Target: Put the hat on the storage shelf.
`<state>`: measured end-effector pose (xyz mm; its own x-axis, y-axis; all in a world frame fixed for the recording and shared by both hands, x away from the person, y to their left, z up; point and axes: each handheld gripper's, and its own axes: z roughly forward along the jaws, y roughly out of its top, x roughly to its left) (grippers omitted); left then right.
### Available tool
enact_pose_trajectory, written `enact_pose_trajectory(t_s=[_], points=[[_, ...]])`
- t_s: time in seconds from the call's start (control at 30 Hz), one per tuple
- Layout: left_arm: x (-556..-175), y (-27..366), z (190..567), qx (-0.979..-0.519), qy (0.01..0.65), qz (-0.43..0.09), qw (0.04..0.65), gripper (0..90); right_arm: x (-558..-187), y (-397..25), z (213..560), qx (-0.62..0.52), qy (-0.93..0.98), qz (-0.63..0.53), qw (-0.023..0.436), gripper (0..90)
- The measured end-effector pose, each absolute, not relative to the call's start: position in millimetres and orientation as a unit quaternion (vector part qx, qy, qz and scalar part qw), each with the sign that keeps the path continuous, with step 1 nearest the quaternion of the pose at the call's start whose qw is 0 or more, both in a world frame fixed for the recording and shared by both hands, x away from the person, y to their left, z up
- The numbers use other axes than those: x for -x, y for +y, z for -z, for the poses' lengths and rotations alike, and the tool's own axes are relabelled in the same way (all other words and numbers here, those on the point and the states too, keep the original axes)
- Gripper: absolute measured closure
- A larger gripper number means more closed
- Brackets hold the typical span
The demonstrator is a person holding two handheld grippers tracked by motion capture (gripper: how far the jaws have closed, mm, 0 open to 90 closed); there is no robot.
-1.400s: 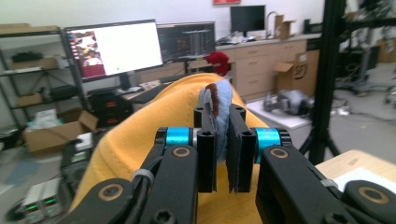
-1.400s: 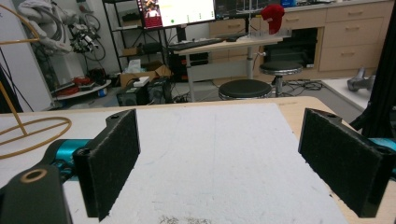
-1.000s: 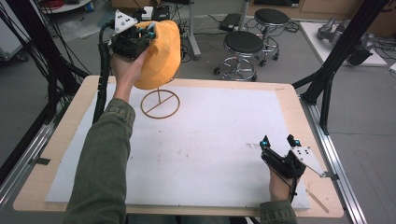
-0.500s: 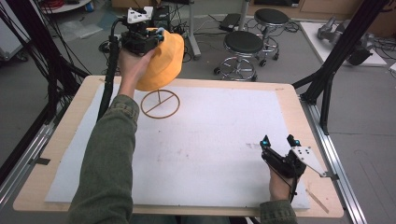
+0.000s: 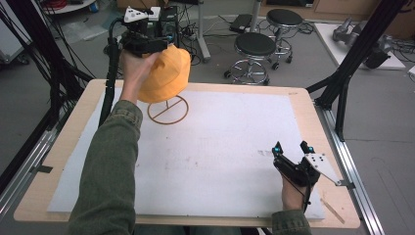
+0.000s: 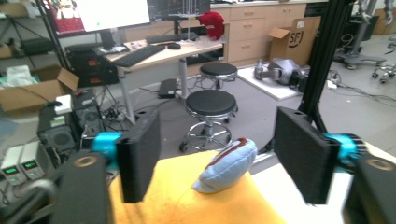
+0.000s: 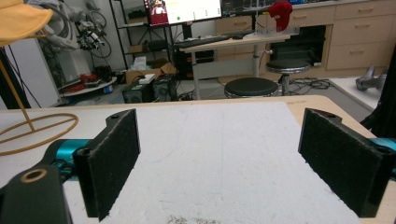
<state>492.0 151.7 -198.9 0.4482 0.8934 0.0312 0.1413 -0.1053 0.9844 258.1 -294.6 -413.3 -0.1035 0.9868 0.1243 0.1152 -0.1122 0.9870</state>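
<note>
A: Start at the far left. What has changed in the last second?

B: The left gripper (image 5: pixel 147 41) has gone farther back and a little higher above the orange hat (image 5: pixel 164 73). A second ago the hat hung beside the hand, tilted; now it sits on top of the gold wire stand (image 5: pixel 168 109), near the table's far left edge.

A: Is it gripping the hat?

B: No. In the left gripper view the jaws stand wide apart with nothing between the pads. The hat's orange cloth lies just below them, and a small blue patch with a brown edge (image 6: pixel 226 164) rests on it.

A: So what does that mean for the work?

B: I judge the hat has been hung on the stand and let go, so that step looks done; only pulling the hand clear seems left.

A: And on the right?

B: The right gripper (image 5: pixel 293 151) hasn't moved. It rests at the near right of the white mat (image 5: pixel 235 147), jaws spread wide and empty. Its own view looks across bare mat to the stand's ring (image 7: pixel 37 130) and the hat's brim (image 7: pixel 23 18) at far left.
</note>
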Motion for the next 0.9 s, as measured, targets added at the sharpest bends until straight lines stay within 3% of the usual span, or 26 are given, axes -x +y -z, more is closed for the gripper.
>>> enact_pose_trajectory(t_s=[0.2, 0.7, 0.9], points=[[-483, 158, 200, -0.654, 0.396, -0.349, 0.541, 24.2, -258, -294, 413, -0.531, 0.518, -0.528, 0.414, 11.7], [-434, 192, 205, -0.610, 0.390, -0.361, 0.588, 23.6, -259, -293, 414, -0.532, 0.521, -0.518, 0.422, 11.7], [-408, 202, 217, -0.597, 0.380, -0.386, 0.592, 18.6, -259, -291, 414, -0.533, 0.521, -0.514, 0.424, 11.7]])
